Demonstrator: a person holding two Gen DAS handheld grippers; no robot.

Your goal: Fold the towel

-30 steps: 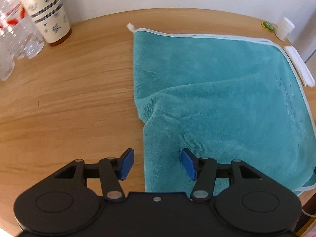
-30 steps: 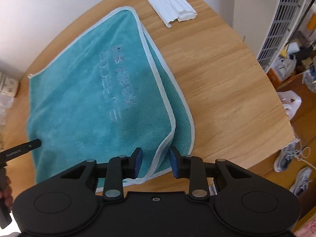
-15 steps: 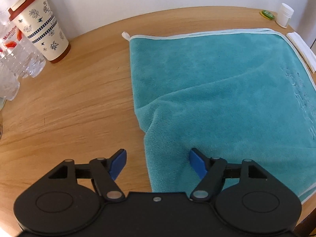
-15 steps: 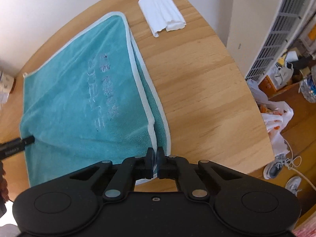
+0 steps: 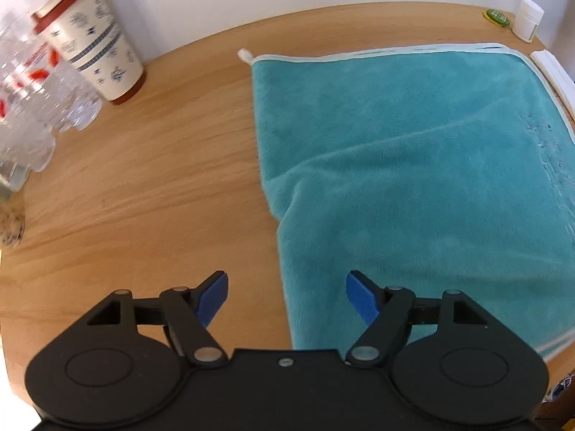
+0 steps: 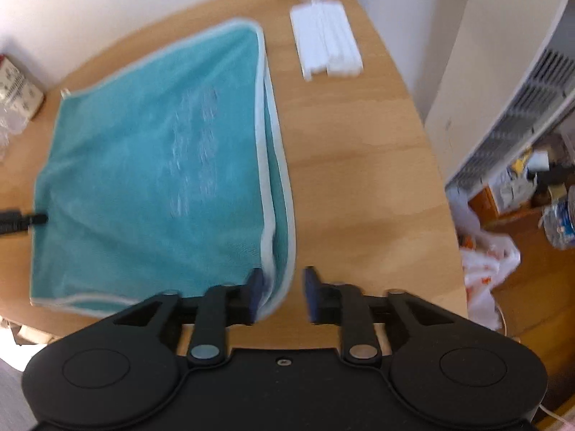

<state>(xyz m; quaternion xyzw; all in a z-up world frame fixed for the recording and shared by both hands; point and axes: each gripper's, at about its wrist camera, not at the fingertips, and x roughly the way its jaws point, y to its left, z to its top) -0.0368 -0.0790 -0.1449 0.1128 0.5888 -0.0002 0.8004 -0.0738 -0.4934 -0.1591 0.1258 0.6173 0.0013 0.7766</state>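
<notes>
A teal towel (image 5: 413, 165) with a pale hem lies folded in two layers on the round wooden table (image 5: 143, 186). My left gripper (image 5: 287, 296) stands open above the towel's left folded edge, with the edge running between its blue pads. In the right wrist view the same towel (image 6: 151, 179) shows its two hemmed layers at the right side. My right gripper (image 6: 282, 294) is open at the towel's near right corner, with the corner lying between the pads. The tip of the left gripper (image 6: 21, 219) shows at the towel's left edge.
A patterned cup with a red lid (image 5: 93, 61) and clear plastic bottles (image 5: 32, 107) stand at the back left. A white jar (image 5: 527, 18), a green cap (image 5: 496, 16) and folded white tissues (image 6: 325, 45) sit at the back right. The table edge drops off to bags on the floor (image 6: 488, 262).
My left gripper opened wider and backed off slightly. My right gripper was open, shut at the towel's near right corner half a second ago, and is open again now.
</notes>
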